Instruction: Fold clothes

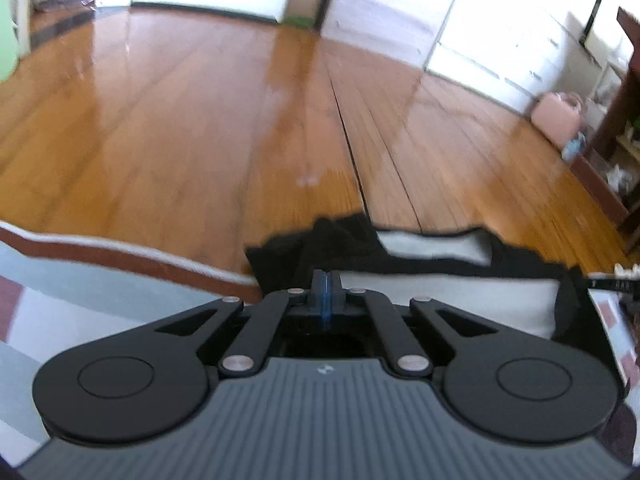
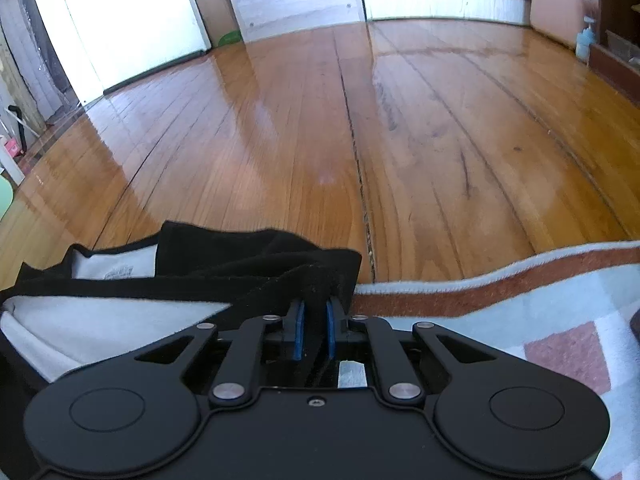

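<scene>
Black garment (image 2: pixel 256 268) with white lining at the rug's (image 2: pixel 520 304) far edge, spilling onto shiny wood floor (image 2: pixel 400 140). Left gripper (image 1: pixel 326 292) pinched tight on one end, right gripper (image 2: pixel 314 312) clamped on the other. Best kept level, pulled taut. Soft, floppy, thick cloth; woolly checked rug.
</scene>
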`<action>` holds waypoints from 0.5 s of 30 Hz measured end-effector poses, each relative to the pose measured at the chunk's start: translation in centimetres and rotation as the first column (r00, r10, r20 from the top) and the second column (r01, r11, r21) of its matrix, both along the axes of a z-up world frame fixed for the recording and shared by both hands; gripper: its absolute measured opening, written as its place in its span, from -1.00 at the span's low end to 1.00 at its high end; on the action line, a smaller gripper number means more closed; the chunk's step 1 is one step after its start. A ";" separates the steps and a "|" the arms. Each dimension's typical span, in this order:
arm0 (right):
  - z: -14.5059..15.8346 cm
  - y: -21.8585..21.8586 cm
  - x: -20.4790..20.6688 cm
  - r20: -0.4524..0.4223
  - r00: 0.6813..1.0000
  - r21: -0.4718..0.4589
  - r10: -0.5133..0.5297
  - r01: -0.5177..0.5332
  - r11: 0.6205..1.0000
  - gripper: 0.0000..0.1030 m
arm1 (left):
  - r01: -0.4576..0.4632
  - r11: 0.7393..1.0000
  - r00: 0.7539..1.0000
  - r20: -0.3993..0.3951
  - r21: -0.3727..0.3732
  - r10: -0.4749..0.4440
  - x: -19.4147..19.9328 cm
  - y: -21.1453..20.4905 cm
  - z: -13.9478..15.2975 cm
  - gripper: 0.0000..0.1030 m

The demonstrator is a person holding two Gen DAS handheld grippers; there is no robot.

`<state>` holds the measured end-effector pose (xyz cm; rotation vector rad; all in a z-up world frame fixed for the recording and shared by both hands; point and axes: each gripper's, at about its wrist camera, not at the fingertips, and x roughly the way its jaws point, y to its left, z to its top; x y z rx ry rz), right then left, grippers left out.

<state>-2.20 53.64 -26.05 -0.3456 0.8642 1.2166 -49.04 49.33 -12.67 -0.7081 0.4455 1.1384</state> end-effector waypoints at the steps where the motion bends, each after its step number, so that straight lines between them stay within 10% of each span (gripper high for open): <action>1: 0.2 0.0 -0.1 -0.004 1.000 0.012 0.003 -0.003 1.000 -0.81 | 0.015 1.000 1.000 -0.004 0.004 -0.015 0.0 -0.1 0.2 -1.00; 8: 0.8 0.2 0.3 -0.007 1.000 0.015 -0.018 0.018 1.000 -0.82 | 0.141 0.990 0.988 -0.061 0.020 -0.139 0.2 -1.1 1.5 -0.85; 12: 0.2 0.2 0.2 -0.013 0.999 0.000 -0.036 0.036 0.999 -0.83 | 0.262 0.964 0.945 -0.191 -0.039 -0.265 2.1 -1.8 0.3 0.20; 15: -0.1 0.1 0.3 -0.025 0.998 -0.006 -0.049 0.049 0.999 -0.83 | 0.307 0.949 0.920 -0.231 -0.077 -0.316 3.0 -2.1 -0.4 0.20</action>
